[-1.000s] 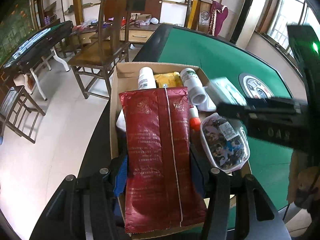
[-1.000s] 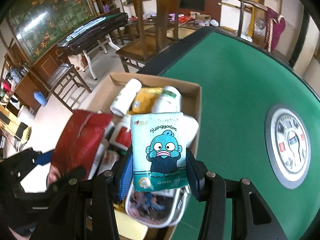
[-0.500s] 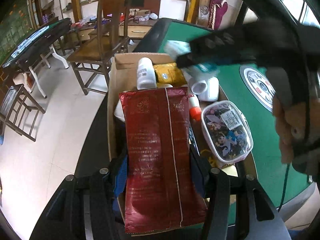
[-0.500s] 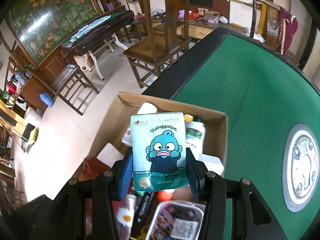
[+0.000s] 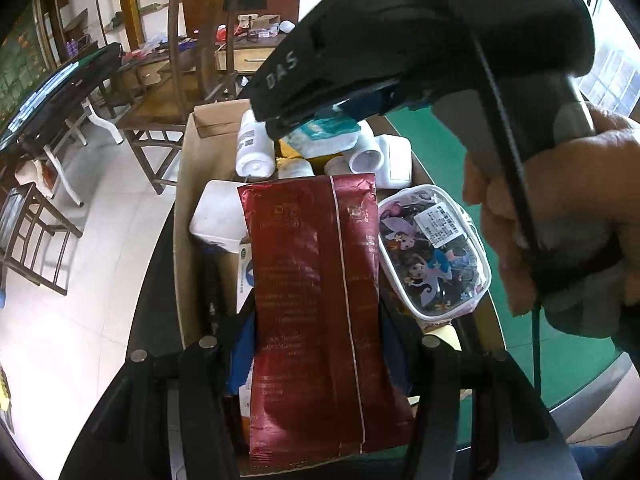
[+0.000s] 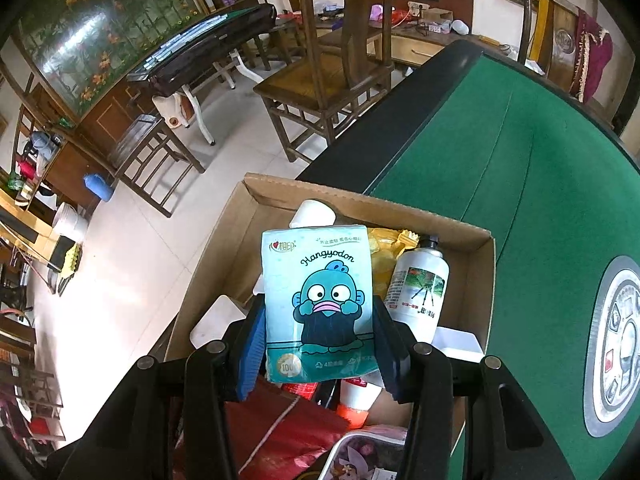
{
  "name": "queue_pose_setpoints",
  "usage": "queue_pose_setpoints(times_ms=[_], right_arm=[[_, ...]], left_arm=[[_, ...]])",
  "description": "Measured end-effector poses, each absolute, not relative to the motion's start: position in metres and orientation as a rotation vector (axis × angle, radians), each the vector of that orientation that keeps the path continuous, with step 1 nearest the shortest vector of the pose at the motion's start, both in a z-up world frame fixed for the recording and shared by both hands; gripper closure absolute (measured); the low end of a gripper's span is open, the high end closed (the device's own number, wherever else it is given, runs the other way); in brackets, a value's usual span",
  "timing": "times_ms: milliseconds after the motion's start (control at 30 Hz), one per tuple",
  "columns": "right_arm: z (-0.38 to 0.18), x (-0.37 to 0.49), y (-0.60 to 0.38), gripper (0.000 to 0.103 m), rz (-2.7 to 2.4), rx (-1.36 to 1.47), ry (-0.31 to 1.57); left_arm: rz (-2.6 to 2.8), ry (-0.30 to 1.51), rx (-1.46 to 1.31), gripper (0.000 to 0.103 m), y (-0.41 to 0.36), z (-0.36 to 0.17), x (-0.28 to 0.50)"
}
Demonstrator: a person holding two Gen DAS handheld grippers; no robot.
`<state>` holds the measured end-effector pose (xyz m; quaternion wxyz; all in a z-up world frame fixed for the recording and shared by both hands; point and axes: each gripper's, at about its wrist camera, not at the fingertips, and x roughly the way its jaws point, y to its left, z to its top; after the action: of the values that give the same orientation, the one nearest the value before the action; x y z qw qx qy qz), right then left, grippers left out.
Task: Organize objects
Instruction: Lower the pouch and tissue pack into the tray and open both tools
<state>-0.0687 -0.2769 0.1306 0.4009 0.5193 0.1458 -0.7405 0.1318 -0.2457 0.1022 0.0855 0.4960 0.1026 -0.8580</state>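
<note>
Left wrist view: the left tool (image 5: 320, 344) grips a red pouch (image 5: 320, 300) above the open box (image 5: 182, 200) on the green desk (image 5: 436, 136), beside a clear case (image 5: 434, 252). A hand (image 5: 560, 216) holds the right tool overhead.

Right wrist view: the right tool (image 6: 320, 344) clamps a tissue pack (image 6: 318, 304) over the box's far end, above a white bottle (image 6: 416, 292) and yellow packet (image 6: 384, 256).

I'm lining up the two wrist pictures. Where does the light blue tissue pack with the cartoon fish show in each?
Left wrist: the light blue tissue pack shows upper centre, pinched in the right gripper over the box's far end.
Right wrist: centre, front side facing the camera, between the blue pads.
Shared landmark: the brown cardboard box.
</note>
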Motion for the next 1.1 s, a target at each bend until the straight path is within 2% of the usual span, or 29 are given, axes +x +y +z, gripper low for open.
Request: queue_pose_setpoints(times_ms=[1100], right_arm=[[0.113, -0.086, -0.292, 0.049, -1.842, 1.305, 0.452]], left_arm=[[-2.569, 0.287, 1.470, 0.048, -0.248, 0.093, 0.108]])
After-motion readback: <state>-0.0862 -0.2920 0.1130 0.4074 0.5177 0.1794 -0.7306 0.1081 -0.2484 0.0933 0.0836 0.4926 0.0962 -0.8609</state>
